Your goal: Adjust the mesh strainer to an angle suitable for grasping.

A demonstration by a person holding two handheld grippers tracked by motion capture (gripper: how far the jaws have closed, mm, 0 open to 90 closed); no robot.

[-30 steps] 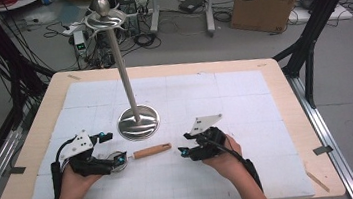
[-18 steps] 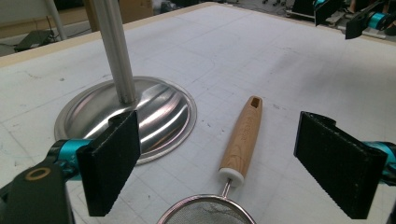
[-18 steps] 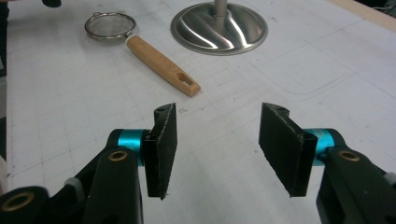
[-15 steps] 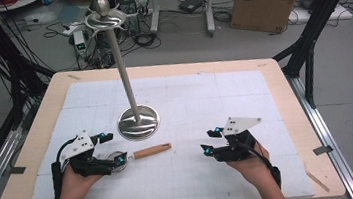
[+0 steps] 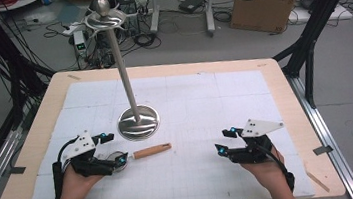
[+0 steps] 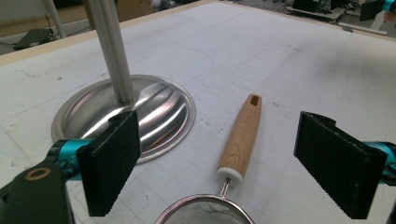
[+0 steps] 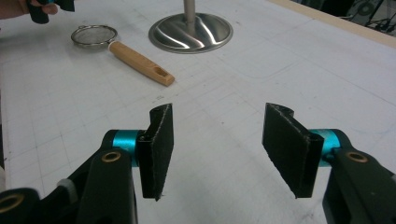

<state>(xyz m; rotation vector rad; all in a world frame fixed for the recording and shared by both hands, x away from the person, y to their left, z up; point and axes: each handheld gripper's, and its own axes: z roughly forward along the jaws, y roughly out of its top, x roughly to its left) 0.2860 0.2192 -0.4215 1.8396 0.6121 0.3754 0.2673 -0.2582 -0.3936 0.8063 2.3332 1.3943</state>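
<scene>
A pale wooden bench point(image 5: 282, 75) carries a white gridded mat point(image 5: 216, 110). Mid-bench stands a tall steel stand on a round base point(image 5: 138, 122). Toward the near edge lies a wooden-handled mesh strainer point(image 5: 143, 153).

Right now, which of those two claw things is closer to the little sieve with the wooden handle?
Left. The left gripper hovers open right at the sieve, at its mesh end. The right gripper is open, well off past the handle's far end.
</scene>
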